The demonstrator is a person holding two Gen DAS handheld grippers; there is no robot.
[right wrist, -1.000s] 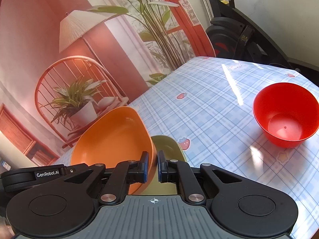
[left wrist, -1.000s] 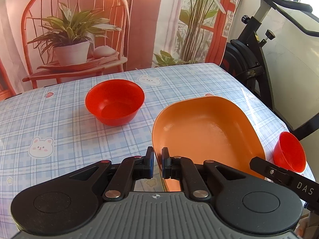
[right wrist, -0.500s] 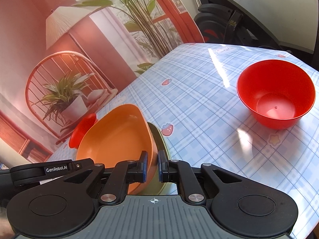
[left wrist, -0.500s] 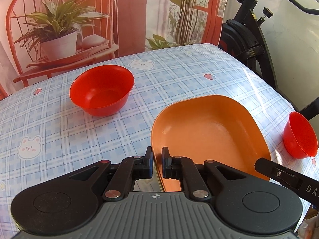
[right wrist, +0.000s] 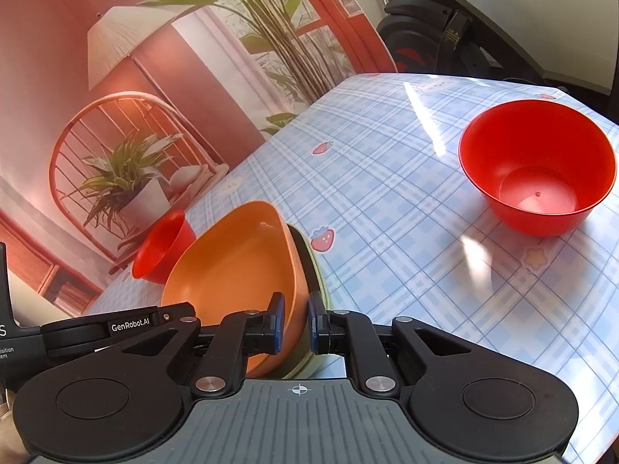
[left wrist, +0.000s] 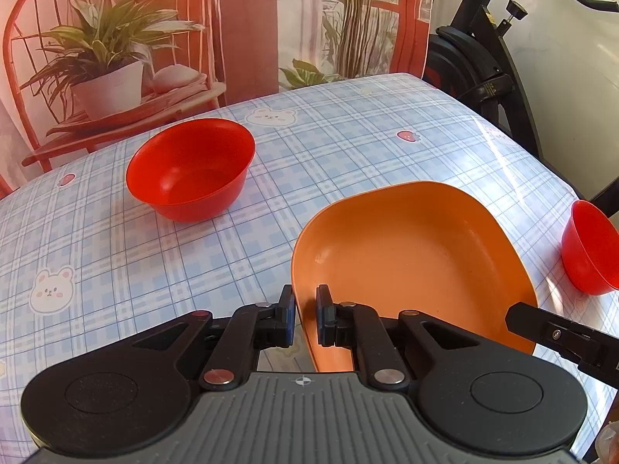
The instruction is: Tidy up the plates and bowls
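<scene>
An orange plate (left wrist: 414,255) sits over an olive green plate (right wrist: 315,270) on the checked tablecloth. My left gripper (left wrist: 305,315) is shut on the orange plate's near left rim. My right gripper (right wrist: 296,323) is shut on the rims of the orange plate (right wrist: 232,270) and the green one under it, at the opposite side. One red bowl (left wrist: 191,168) stands upright at the far left and shows tilted behind the plates in the right wrist view (right wrist: 164,247). A second red bowl (right wrist: 537,166) stands to the right, also in the left wrist view (left wrist: 590,247).
The table (left wrist: 367,135) has a blue plaid cloth with bear and strawberry prints. A printed backdrop (left wrist: 116,38) hangs behind it. A black exercise bike (left wrist: 483,65) stands past the far right corner. The right gripper's body (left wrist: 561,332) reaches in at the left view's right edge.
Both grippers, still shut on the plates, have come lower and closer to the table. The bowls look nearer and larger in both views.
</scene>
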